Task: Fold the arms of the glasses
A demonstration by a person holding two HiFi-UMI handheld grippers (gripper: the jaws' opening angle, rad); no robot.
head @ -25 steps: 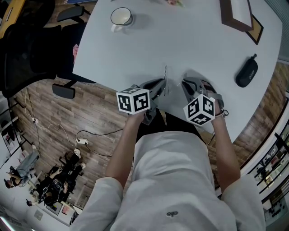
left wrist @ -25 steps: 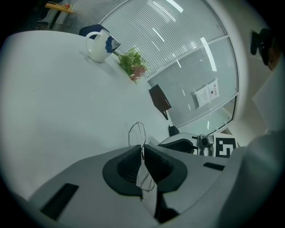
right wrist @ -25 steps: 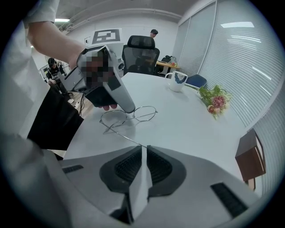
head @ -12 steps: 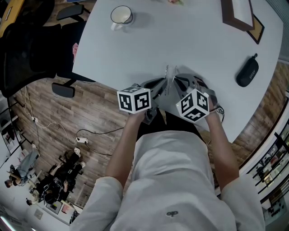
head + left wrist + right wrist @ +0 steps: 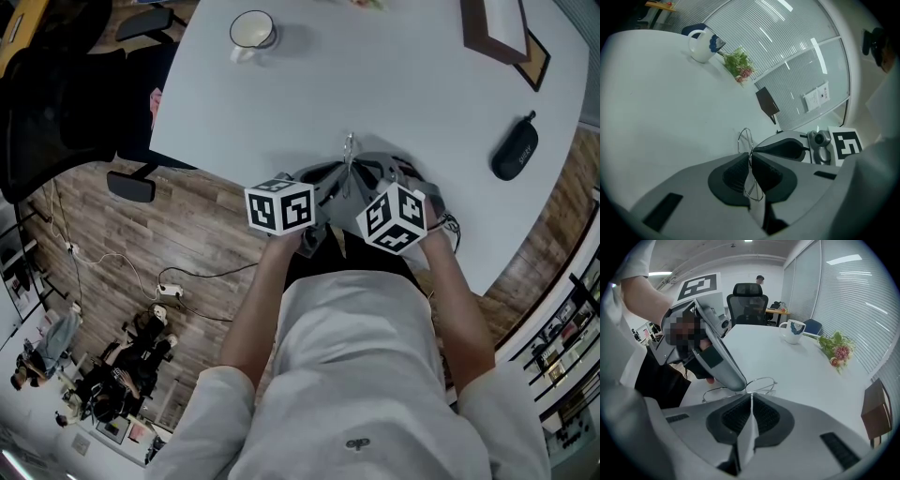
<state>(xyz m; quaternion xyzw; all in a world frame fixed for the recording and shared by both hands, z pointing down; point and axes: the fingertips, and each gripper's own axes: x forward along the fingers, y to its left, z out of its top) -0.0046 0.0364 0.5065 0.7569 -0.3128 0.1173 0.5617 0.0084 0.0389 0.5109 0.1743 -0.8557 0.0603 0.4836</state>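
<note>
Wire glasses [image 5: 745, 139] are pinched in your left gripper [image 5: 751, 154], the right gripper [image 5: 751, 394] has just been closing on an arm — twist hard and the hinge bends.

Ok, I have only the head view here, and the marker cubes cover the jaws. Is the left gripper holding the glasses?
Observer: Yes. In the left gripper view the left gripper is shut on the glasses; the wire rim passes between its pads.
Operator: And the right one?
Observer: In the right gripper view the right gripper has just been closing; its jaws are nearly together, no wire shows between them, and the frame lies at their tips.
</note>
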